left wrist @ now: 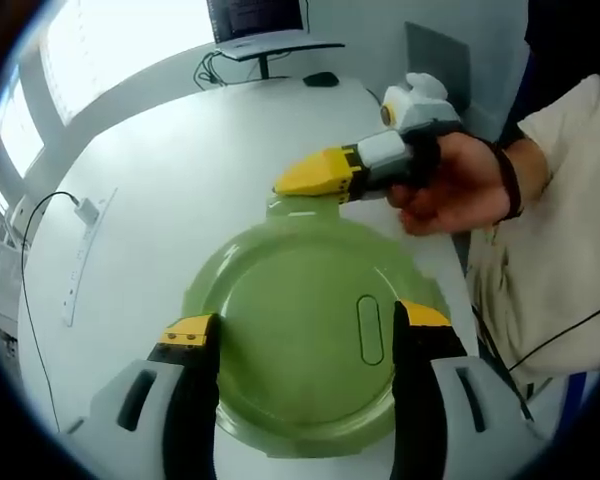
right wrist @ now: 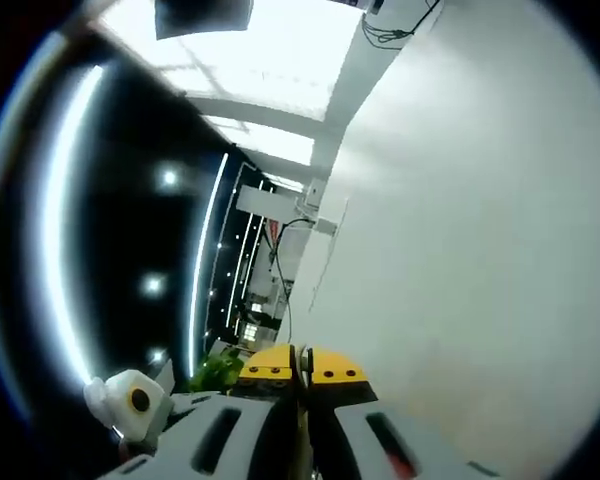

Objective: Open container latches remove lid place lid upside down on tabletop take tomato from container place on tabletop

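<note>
Prying at the far latch looks like the step in hand, and the risk, as I judge it, is that the round pale-green plastic container lid [left wrist: 300, 330] skids across the smooth white worktop [left wrist: 170, 170] if the right hand-held gripper [left wrist: 305, 178] pulls sideways while nothing pins the container down. A closed tip could also slip off the small tab and jolt the whole container toward the near edge.

In the left gripper view, the right hand-held gripper comes in from the right, gripped by the person's hand [left wrist: 455, 185], its yellow tips pressed together and touching the tab at the lid's far rim. In the right gripper view its jaws are likewise drawn tight together [right wrist: 300, 368], with nothing visibly between them; a sliver of green shows just beside them.

The left hand-held gripper [left wrist: 305, 335] hangs above the lid with its jaws spread wide, one to each side of the lid's centre, holding nothing. Whether it touches the lid I cannot tell.

The lid sits on the container; any tomato inside is hidden beneath it.
</note>
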